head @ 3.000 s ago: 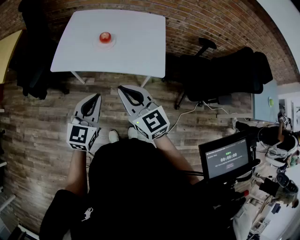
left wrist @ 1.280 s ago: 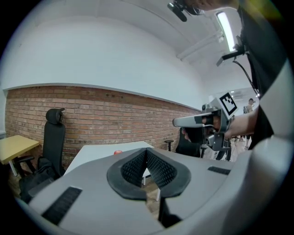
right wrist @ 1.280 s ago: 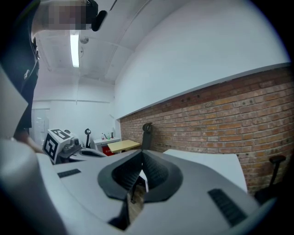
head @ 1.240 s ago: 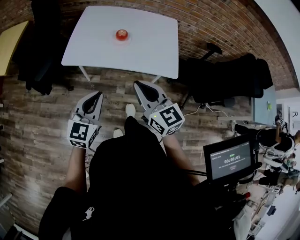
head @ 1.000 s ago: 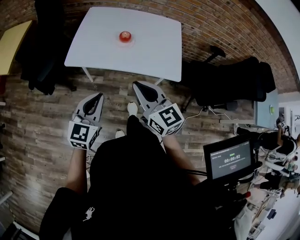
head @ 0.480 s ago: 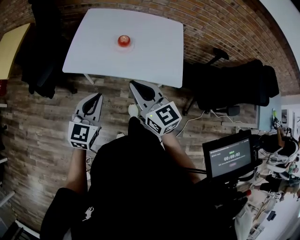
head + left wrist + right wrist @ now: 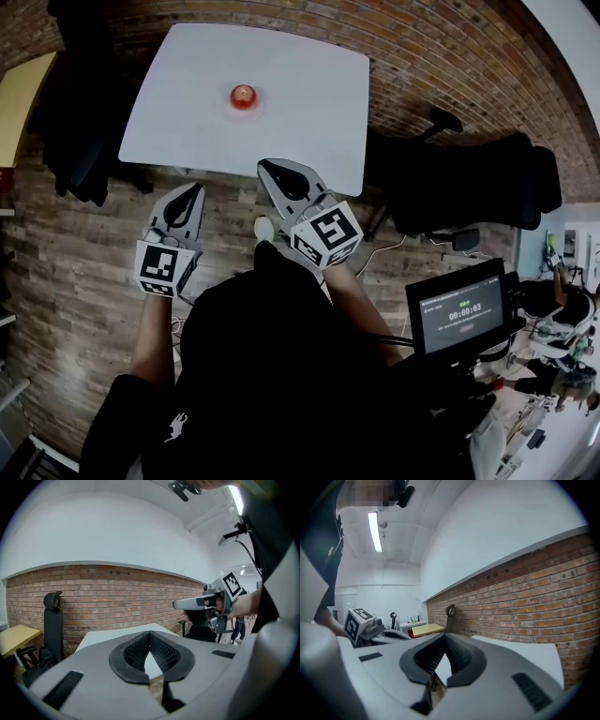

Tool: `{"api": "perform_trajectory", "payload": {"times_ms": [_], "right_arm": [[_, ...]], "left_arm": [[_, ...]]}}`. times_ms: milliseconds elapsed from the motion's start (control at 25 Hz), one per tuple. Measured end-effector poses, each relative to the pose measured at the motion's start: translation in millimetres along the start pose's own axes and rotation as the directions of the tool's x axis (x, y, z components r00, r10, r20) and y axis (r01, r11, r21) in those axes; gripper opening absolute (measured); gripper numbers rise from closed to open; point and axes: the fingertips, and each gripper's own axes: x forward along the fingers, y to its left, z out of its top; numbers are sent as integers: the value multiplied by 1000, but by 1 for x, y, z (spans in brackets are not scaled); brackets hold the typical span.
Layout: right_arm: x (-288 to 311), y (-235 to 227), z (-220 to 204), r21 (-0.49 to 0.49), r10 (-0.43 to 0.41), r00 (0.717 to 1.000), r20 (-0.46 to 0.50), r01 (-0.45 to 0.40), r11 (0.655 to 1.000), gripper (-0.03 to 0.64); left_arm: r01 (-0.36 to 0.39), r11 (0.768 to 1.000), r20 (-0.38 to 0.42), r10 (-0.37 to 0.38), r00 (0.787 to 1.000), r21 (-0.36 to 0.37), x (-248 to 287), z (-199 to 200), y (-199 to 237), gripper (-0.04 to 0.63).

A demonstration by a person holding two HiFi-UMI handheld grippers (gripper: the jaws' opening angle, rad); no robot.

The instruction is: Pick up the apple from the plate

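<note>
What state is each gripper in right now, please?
Left gripper: closed, holding nothing.
Right gripper: closed, holding nothing.

White table (image 7: pixel 309 103) stands near what looks like an office chair (image 7: pixel 473 183).

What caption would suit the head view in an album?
A person holds the left gripper and right gripper, shut and empty, before a white table with an apple on a plate.
</note>
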Motion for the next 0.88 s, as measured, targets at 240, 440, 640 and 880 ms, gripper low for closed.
{"api": "perform_trajectory", "payload": {"times_ms": [240, 440, 640, 880], "right_arm": [[11, -22, 7, 3, 19, 1000, 8, -19, 1000, 3], [24, -58, 7, 21, 39, 999, 3, -39, 999, 3], [37, -75, 9, 21, 57, 998, -3, -57, 998, 3], [41, -109, 9, 26, 56, 998, -10, -56, 998, 3]], "left_arm": [[-15, 1000, -7, 15, 1000, 6, 19, 9, 5, 5], [-27, 1000, -15, 27, 1000, -2, 54, 18, 13, 5], [-36, 999, -27, 35, 999, -13, 72, 18, 21, 5], [-34, 999, -21, 34, 999, -16, 107, 27, 21, 5]]}}
